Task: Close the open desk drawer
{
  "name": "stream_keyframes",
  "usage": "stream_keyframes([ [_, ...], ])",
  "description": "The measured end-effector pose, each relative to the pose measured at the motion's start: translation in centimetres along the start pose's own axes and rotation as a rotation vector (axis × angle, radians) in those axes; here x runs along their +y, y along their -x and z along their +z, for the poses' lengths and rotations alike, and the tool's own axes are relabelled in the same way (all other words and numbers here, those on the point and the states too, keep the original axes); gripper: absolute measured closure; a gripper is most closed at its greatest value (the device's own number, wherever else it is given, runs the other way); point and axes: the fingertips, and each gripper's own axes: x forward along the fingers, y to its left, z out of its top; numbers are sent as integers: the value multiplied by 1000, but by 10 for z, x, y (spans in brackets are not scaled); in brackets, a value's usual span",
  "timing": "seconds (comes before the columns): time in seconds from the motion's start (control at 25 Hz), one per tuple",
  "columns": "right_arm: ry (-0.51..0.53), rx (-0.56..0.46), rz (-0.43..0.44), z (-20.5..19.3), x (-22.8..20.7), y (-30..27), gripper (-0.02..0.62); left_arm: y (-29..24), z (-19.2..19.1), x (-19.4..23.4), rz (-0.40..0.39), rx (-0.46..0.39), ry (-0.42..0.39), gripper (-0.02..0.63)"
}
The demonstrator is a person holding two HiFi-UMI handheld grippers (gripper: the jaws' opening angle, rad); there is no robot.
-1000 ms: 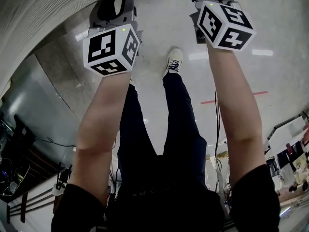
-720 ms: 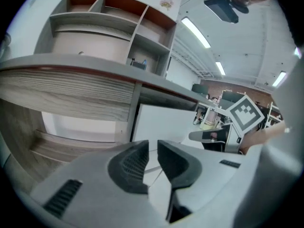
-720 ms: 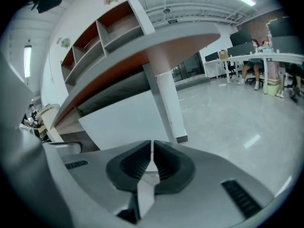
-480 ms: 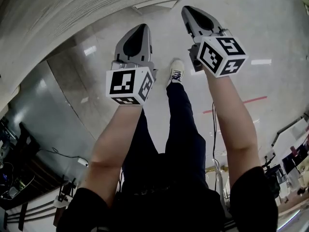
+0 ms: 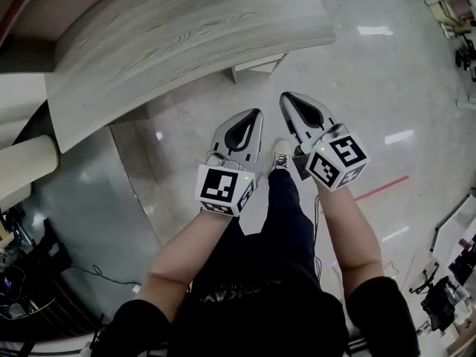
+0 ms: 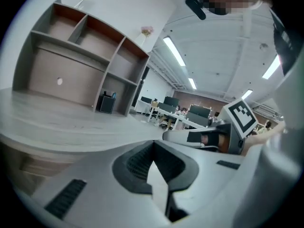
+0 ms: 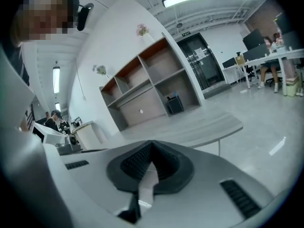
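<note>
The grey wood desk top fills the upper left of the head view. No drawer front shows in any view. Both grippers hang in the air in front of the desk edge, over the shiny floor. My left gripper has its jaws shut with nothing between them, and the left gripper view shows that tip pointing over the desk top. My right gripper is beside it, also shut and empty. Its tip points at the desk's end.
An open shelf unit stands on the desk with a small black box at its foot. A white desk support sits under the edge. A cream rounded post is at the left. Office tables with people are far off.
Both grippers have come back from the top of the head view toward the person's body, side by side. The head view has swung so that the desk top now shows.
</note>
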Motion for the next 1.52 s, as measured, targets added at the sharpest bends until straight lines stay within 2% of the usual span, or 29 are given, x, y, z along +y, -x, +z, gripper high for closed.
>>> stream_keyframes([
  [0.12, 12, -8, 18, 9, 35, 17, 578, 31, 5, -14, -71, 33, -8, 595],
  [0.32, 40, -44, 41, 22, 68, 27, 578, 58, 9, -28, -222, 68, -65, 594],
  [0.52, 81, -57, 76, 38, 112, 50, 578, 81, 33, -36, -336, 111, 16, 594],
  [0.6, 101, -73, 87, 46, 127, 60, 578, 85, 48, -42, -375, 107, -33, 595],
  [0.68, 114, -89, 94, 51, 140, 71, 578, 91, 62, -47, -405, 92, -114, 595],
  [0.8, 108, -112, 99, 55, 154, 87, 578, 104, 80, -52, -431, 61, -211, 594],
  [0.92, 96, -132, 85, 54, 162, 99, 578, 117, 90, -52, -440, 43, -235, 594],
  [1.08, 109, -122, 66, 46, 168, 111, 578, 130, 88, -53, -445, 40, -188, 594],
  [1.32, 121, -60, 87, 24, 186, 105, 578, 143, 74, -42, -445, 57, -59, 595],
  [1.52, 100, -28, 94, 7, 196, 101, 578, 157, 60, -39, -433, 73, -60, 594],
])
